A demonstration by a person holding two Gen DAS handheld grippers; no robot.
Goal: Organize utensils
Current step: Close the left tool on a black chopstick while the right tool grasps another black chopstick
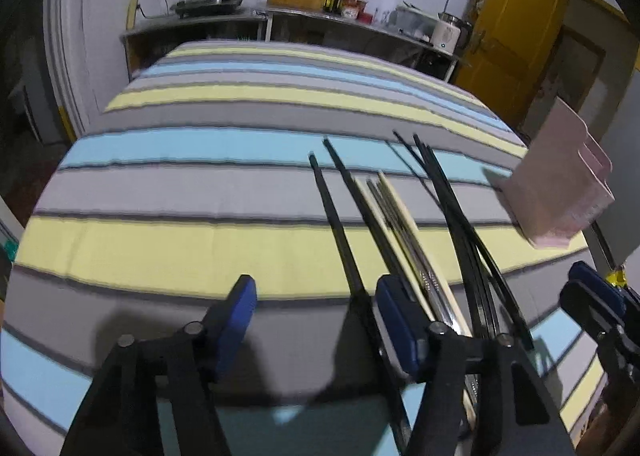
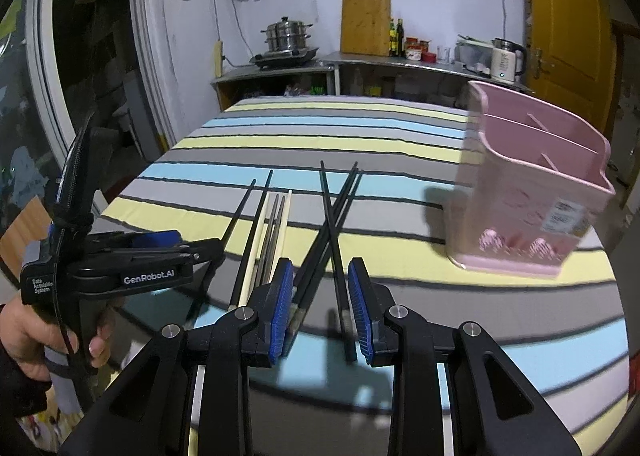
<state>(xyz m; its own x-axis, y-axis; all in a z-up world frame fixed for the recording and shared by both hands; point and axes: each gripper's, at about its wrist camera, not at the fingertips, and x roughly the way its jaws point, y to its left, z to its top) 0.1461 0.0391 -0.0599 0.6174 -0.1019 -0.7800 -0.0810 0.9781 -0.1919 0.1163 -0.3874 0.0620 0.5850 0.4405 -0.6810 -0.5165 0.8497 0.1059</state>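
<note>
Left hand-held gripper [image 1: 316, 316]: jaws apart, nothing gripped, one thin black chopstick [image 1: 340, 228] between them, long axis running straight away. Further right, pale and metal chopsticks [image 2: 272, 232] on striped cloth of the bench [image 2: 180, 143]. Right hand-held gripper [image 2: 320, 308]: jaws apart, astride crossed glossy black chopsticks [image 2: 336, 215], not pinching. Rightmost, pink plastic holder [image 2: 532, 191], upright, divided.

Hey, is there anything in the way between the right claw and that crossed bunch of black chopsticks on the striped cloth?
Nothing visible blocks it. The right claw is open with the crossed black chopsticks already lying between its blue pads, bare cloth around them. The pink holder stands off to the right, apart.
</note>
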